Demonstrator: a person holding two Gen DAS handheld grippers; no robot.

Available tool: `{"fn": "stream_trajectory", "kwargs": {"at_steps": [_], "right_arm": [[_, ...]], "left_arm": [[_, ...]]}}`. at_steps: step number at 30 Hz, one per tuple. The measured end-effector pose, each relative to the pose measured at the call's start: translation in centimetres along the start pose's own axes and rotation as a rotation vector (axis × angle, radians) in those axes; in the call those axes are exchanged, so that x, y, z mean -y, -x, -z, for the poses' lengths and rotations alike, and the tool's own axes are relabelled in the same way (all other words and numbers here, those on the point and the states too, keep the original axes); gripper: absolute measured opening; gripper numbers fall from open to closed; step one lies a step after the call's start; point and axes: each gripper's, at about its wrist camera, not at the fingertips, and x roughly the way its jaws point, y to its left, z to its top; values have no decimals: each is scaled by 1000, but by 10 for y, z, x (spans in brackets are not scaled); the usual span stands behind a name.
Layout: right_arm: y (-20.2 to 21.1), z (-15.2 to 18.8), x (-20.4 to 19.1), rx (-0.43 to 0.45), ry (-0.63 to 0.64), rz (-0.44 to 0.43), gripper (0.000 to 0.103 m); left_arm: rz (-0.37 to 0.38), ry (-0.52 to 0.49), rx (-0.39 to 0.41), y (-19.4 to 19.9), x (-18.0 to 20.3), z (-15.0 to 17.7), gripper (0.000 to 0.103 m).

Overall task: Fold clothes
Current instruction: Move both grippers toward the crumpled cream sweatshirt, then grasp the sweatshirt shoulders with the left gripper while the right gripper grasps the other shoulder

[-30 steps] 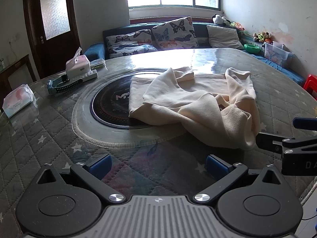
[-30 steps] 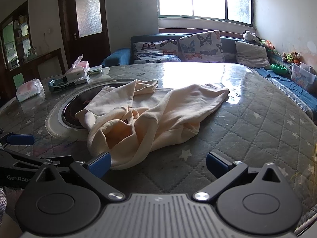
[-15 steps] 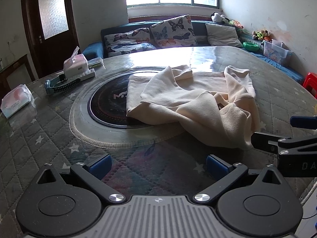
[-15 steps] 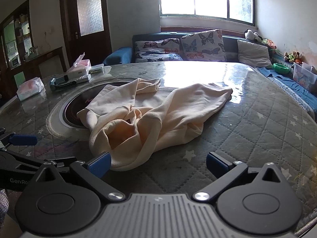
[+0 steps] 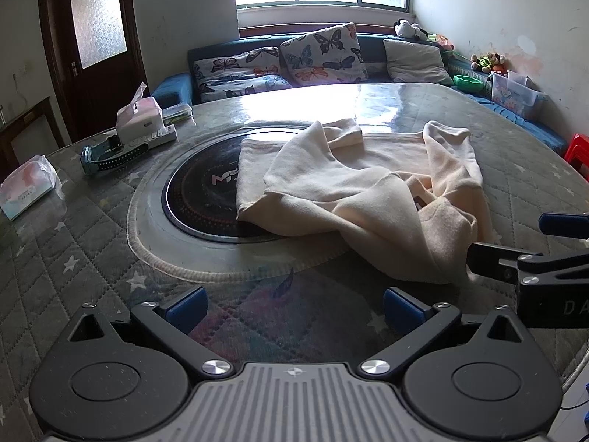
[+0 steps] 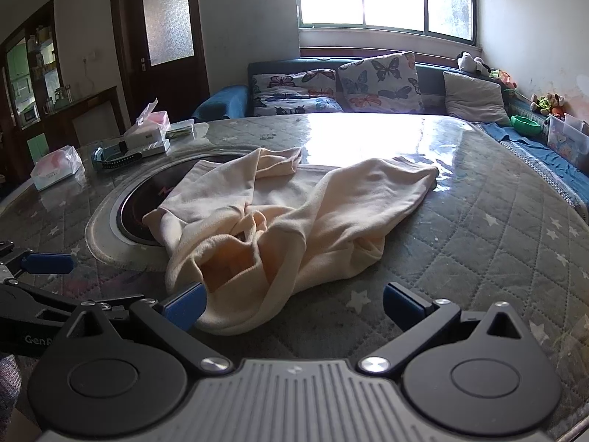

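A cream sweatshirt (image 5: pixel 368 191) lies crumpled on the round quilted table (image 5: pixel 73 258), partly over the dark centre disc (image 5: pixel 198 191). It also shows in the right wrist view (image 6: pixel 279 217), with its near hem bunched close to me. My left gripper (image 5: pixel 294 307) is open and empty, a little short of the garment's near edge. My right gripper (image 6: pixel 294 304) is open and empty, its left fingertip (image 6: pixel 184 304) right at the near hem. The right gripper also shows at the right edge of the left wrist view (image 5: pixel 533 258).
A tissue box (image 5: pixel 138 118), a power strip (image 5: pixel 154 138), a teal strap (image 5: pixel 110 156) and a tissue pack (image 5: pixel 27 191) sit at the table's left. A sofa with butterfly cushions (image 5: pixel 320 55) stands behind. A red stool (image 5: pixel 578 151) is at the right.
Both grippers have moved slightly forward toward the sweatshirt. The right gripper's left fingertip now reaches the near hem. The garment has not moved.
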Motion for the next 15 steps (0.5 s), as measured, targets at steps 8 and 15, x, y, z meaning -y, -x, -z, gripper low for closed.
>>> {"fn": "stream_trajectory", "kwargs": {"at_steps": [8, 15], "right_arm": [[-6, -11, -1, 8, 2, -8, 103], [-8, -25, 0, 32, 0, -26, 103]], "left_arm": [[-1, -14, 1, -4, -4, -10, 103], [-7, -42, 4, -7, -8, -20, 103]]}}
